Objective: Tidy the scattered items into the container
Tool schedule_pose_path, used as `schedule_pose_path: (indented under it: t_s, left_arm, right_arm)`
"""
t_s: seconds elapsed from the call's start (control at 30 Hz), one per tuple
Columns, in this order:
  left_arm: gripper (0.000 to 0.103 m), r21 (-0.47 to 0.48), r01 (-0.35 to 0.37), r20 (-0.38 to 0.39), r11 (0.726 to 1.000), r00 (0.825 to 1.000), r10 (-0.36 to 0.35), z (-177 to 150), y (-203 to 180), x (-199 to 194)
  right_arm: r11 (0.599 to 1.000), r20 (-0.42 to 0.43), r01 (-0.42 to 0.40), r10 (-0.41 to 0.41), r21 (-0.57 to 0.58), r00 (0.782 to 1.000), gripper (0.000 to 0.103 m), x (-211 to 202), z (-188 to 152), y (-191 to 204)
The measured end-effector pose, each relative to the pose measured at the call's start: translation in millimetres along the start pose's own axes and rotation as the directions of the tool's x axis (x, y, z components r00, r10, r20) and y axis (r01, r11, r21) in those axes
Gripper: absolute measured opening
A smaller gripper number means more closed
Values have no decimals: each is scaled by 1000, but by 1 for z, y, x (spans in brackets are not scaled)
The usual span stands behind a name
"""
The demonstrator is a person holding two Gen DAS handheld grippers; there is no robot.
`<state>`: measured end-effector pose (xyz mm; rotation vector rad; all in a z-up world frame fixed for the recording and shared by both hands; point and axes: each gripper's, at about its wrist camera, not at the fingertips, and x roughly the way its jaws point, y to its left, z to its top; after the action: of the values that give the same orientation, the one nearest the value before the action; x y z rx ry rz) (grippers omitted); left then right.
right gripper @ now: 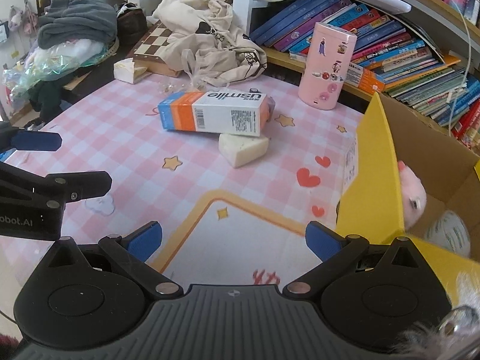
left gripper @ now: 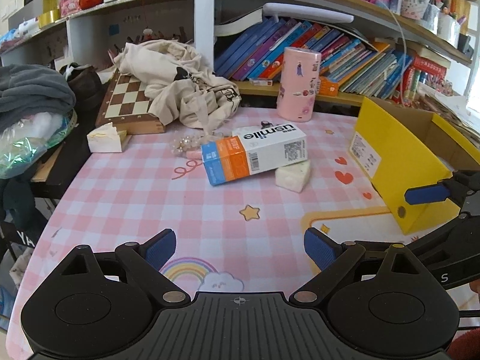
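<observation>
Both your left claw [left gripper: 240, 250] and right claw [right gripper: 234, 240] hang empty, fingers apart, over the worktop [left gripper: 150, 186], lined up toward the toothpaste box [left gripper: 255, 153] propped on the wedge [left gripper: 292, 177].

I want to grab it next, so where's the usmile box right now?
The usmile box lies mid-table in both views, one end propped on the white wedge, left of the yellow container.

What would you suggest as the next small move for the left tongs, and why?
Probably ease the left tongs forward toward the usmile box. Both tongs are open and empty, and the box lies on its side straight ahead on the table, resting partly on the white wedge, outside the yellow container. The right tongs sit nearer that container.
</observation>
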<state>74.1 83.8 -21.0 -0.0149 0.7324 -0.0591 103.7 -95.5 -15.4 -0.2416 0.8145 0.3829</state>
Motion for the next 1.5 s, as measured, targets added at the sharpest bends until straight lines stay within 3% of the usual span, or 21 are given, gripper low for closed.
schedule_pose_path:
  t_s: [0.87, 1.17, 1.5]
  left_arm:
    - [94, 23, -21, -8, 1000, 1000, 21, 56, 9, 85]
    - [95, 136, 69, -46, 988, 997, -64, 82, 13, 123]
    - [96, 279, 185, -84, 942, 982, -167, 95, 10, 157]
  right_arm:
    - [998, -17, 3, -2, 60, 1000, 102, 91, 47, -15]
    - [998, -4, 7, -7, 56, 1000, 102, 118, 58, -16]
    - [998, 1, -1, 1, 60, 1000, 101, 138, 68, -21]
